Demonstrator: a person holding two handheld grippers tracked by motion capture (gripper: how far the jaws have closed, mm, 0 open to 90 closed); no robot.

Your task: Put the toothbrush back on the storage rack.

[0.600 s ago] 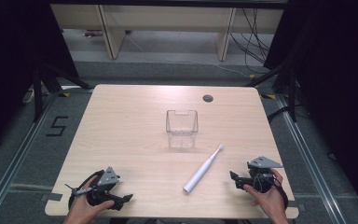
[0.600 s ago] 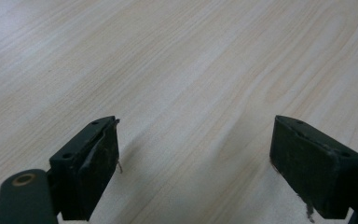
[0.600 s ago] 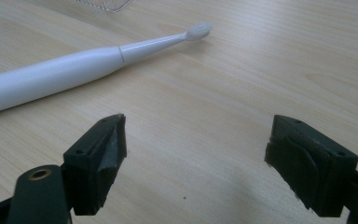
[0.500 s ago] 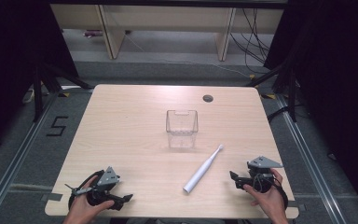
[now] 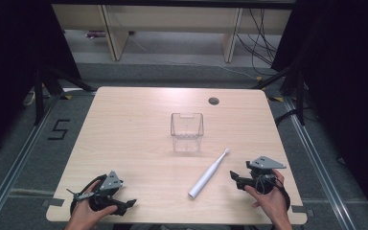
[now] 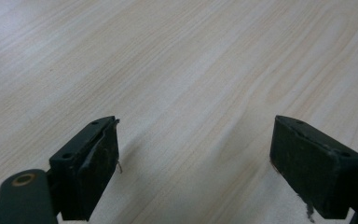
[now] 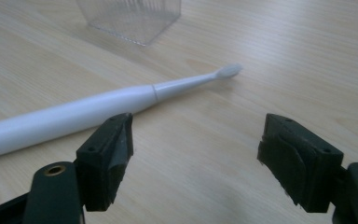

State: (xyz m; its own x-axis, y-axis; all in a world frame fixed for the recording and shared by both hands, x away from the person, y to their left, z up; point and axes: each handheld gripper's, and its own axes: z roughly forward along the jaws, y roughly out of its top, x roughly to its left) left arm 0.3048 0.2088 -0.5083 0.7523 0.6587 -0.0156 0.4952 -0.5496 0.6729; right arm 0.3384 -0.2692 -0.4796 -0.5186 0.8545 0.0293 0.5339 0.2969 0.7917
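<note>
High view | white toothbrush (image 5: 209, 173) lying flat, slim | both tongs spread, empty

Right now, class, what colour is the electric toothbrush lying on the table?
White all over; the toothbrush shows best in the right gripper view.

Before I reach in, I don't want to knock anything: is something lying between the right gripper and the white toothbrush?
Nothing visible does. Bare table separates the open right gripper from the toothbrush, which lies flat just beyond its fingers. The clear container stands farther back, off that path.
</note>
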